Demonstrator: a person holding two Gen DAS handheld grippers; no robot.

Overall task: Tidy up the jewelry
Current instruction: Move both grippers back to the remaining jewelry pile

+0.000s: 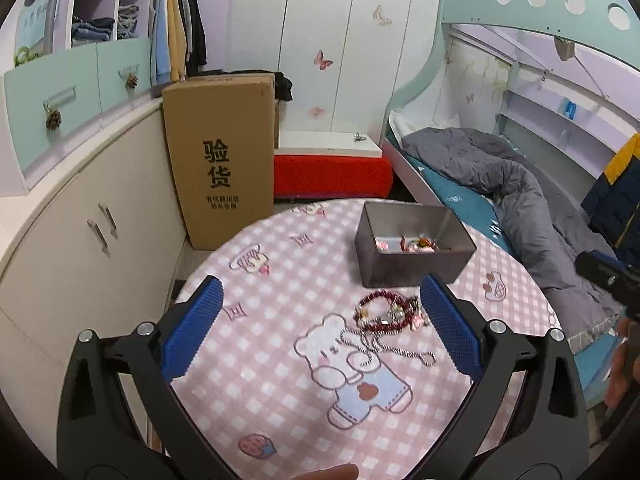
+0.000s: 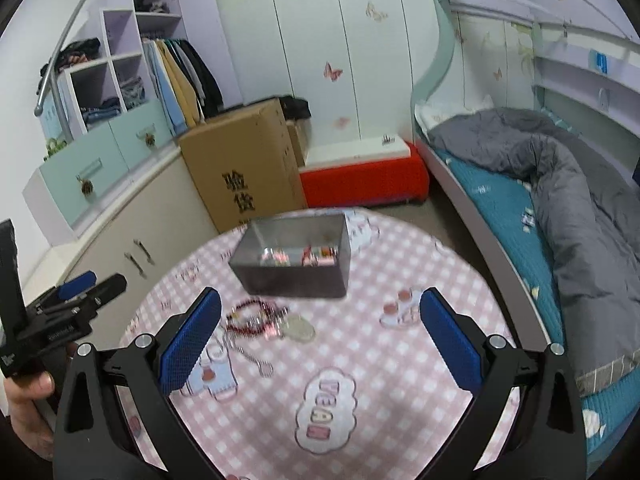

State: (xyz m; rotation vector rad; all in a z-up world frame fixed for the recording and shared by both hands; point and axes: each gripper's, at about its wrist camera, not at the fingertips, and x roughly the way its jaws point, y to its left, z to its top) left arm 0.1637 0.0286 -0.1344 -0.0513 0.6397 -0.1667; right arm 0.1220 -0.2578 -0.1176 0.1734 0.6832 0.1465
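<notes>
A pile of jewelry lies on the round table with a pink checked cloth point(image 1: 280, 280): a dark red bead bracelet point(image 1: 384, 312) and a silver chain point(image 1: 384, 344). Behind it stands an open grey metal box point(image 1: 412, 248) with a few trinkets inside. My left gripper point(image 1: 320, 320) is open and empty above the table, the pile near its right finger. In the right wrist view the bracelet point(image 2: 252, 316), chain point(image 2: 248, 354) and box point(image 2: 296, 256) show too. My right gripper point(image 2: 320, 324) is open and empty, the pile just inside its left finger. The left gripper point(image 2: 76, 300) shows at far left.
A tall cardboard box point(image 1: 224, 152) stands on the floor behind the table, beside cream cabinets point(image 1: 80, 240). A red bench point(image 1: 332, 176) sits by the wall. A bed with a grey duvet point(image 1: 520, 200) runs along the right.
</notes>
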